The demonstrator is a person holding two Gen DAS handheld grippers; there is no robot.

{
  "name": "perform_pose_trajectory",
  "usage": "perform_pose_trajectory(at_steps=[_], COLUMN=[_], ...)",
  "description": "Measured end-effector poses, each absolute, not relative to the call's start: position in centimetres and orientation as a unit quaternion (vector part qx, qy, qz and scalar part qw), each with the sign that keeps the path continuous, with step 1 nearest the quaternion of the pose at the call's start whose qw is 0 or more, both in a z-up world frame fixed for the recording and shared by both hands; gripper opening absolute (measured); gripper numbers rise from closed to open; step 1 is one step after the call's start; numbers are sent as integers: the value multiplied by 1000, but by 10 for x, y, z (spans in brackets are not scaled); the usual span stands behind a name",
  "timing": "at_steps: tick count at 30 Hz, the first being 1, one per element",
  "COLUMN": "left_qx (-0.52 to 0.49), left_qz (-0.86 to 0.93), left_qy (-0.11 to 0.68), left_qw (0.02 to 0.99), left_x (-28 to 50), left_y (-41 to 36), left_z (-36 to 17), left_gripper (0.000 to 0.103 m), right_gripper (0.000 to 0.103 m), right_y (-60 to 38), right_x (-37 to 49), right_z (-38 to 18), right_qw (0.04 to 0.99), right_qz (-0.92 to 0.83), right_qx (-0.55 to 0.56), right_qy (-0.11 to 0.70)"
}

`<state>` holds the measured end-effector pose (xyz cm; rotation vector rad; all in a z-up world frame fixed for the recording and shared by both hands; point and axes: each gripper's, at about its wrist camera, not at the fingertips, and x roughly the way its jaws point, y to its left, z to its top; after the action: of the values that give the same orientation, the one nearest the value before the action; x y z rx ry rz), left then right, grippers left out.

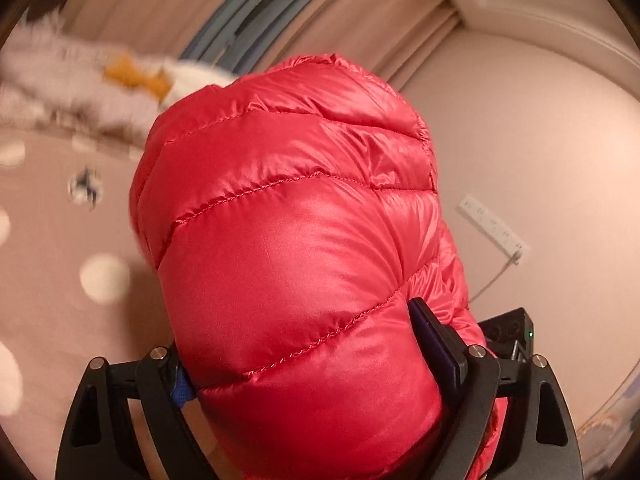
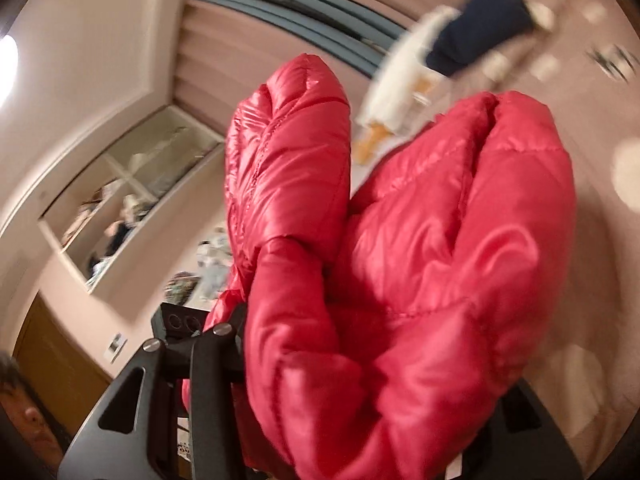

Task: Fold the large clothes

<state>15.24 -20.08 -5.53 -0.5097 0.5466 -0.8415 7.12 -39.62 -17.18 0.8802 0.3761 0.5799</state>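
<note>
A blurred white-and-orange cloth [image 1: 120,76] and a white power strip [image 1: 493,230] flank the red down jacket [image 1: 296,240], which blocks most of both views. The left tool [image 1: 316,364] pinches its quilted bulk; the right tool [image 2: 360,380] is buried in jacket folds, its grip impossible to tell.

- The bed [image 1: 48,240], covered in a pink sheet with white dots, lay beyond and to the left of the left gripper [image 1: 316,360].
- A blurred white garment [image 1: 80,76] with an orange patch lay on it, far ahead and to the left of that gripper.
- A small dark-and-white print [image 1: 85,188] marked the sheet nearer to it, on the left.
- In the right wrist view, a dark blue garment [image 2: 480,24] lay on the bed [image 2: 592,92], far ahead of the right gripper [image 2: 360,360], beside a white one [image 2: 400,80].
</note>
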Motion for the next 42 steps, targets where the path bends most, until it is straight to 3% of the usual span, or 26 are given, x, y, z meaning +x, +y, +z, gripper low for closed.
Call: perform_pose_trajectory(at_steps=[7,42], left_qx=[-240,-209], left_qz=[-404,-363], left_qy=[179,150], left_qw=[865,895], left_x=[114,100], left_y=[-181,-103], left_z=[-19,-27], left_gripper=[88,88], right_gripper=[46,49], right_y=[-379,-350], right_x=[36,23], right_z=[-119,-102], right_qw=[863,870], right_qz=[320,350], right_qx=[373,329], right_qy=[116,113])
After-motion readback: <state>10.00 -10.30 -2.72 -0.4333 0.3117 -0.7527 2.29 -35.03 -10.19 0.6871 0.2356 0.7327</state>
